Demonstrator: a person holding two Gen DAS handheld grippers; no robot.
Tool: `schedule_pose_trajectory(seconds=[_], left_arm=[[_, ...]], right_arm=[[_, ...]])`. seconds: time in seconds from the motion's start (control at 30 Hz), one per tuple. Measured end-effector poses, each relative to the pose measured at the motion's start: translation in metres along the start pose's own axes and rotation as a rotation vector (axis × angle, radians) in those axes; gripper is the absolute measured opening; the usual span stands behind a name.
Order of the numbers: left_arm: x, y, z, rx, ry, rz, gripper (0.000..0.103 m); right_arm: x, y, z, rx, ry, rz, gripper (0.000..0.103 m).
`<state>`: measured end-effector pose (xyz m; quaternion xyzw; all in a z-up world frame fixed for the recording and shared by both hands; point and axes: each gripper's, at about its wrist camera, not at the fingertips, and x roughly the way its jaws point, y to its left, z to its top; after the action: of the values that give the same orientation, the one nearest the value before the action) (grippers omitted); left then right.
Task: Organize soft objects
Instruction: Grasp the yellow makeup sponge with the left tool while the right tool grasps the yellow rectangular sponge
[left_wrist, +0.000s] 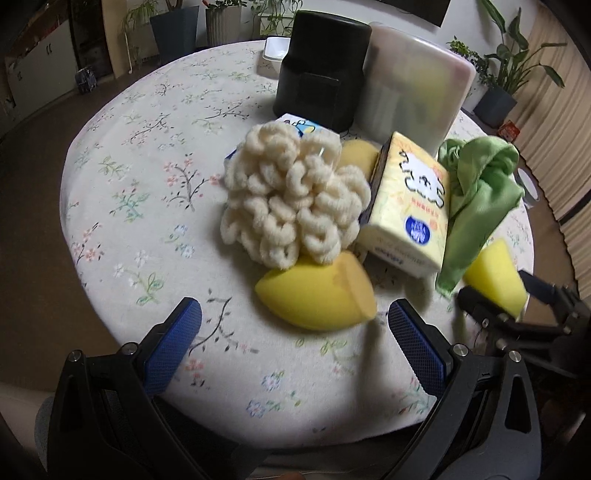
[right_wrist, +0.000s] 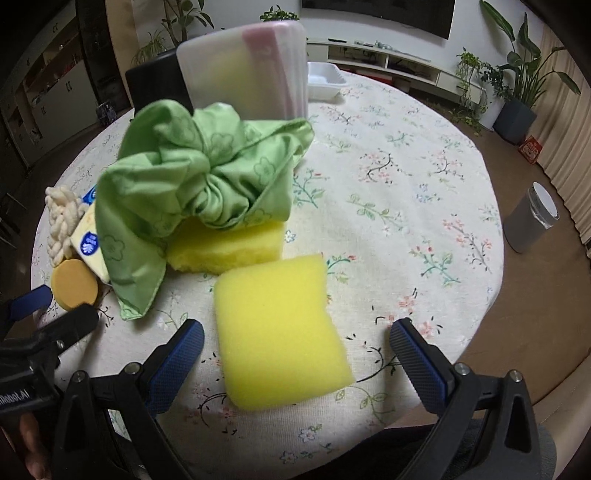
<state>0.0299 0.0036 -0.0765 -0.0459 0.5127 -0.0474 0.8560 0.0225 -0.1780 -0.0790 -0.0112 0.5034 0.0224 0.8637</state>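
Crowding together near the middle of the round floral table (left_wrist: 122, 206), the soft things are leaving little room for a clean pick, and that is where trouble is most likely lying. The right gripper (right_wrist: 295, 345) is hovering with its blue pads spread wide and nothing between them, and the square yellow sponge (right_wrist: 280, 332) is sitting on the cloth directly ahead, partly within the gap between the fingers. Just beyond it a second yellow sponge (right_wrist: 229, 245) is lying under the edge of the crumpled green cloth (right_wrist: 184, 184), so closing too far forward is risking catching that cloth's hanging corner and dragging the pile. The sponge being foam, a squeeze off centre is likely folding or flipping it rather than lifting it. The left gripper (left_wrist: 295, 321) is likewise spread and empty, with the rounded yellow sponge (left_wrist: 317, 295) sitting just ahead of its fingertips and touching the cream looped scrubber (left_wrist: 291, 203) behind it. The yellow tissue pack (left_wrist: 406, 206) is leaning tilted against its neighbours, so nudging the heap is threatening to topple it. Both grippers are working close together, so they are also risking bumping each other.
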Motion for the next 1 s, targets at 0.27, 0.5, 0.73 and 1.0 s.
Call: schedule_pose_trajectory(seconds=[0.27,0.5,0.73,1.0], left_arm=[[0.006,-0.005,0.005,-0.002,0.011,0.055,0.101],[0.015,-0.006,0.013,0.014,0.040,0.095,0.101],[0.006,0.012,0.007,-0.109,-0.064,0.018,0.102],[0.018,-0.005,0.013,0.007,0.026,0.114,0.103]], right_arm=[[0.001,0.000,-0.002,-0.026,-0.020,0.008,0.103],[0.002,-0.001,-0.003,-0.034,-0.044,0.008,0.103],[0.000,0.000,-0.006,-0.032,-0.042,0.010,0.103],[0.001,-0.001,-0.003,-0.026,-0.036,0.004,0.103]])
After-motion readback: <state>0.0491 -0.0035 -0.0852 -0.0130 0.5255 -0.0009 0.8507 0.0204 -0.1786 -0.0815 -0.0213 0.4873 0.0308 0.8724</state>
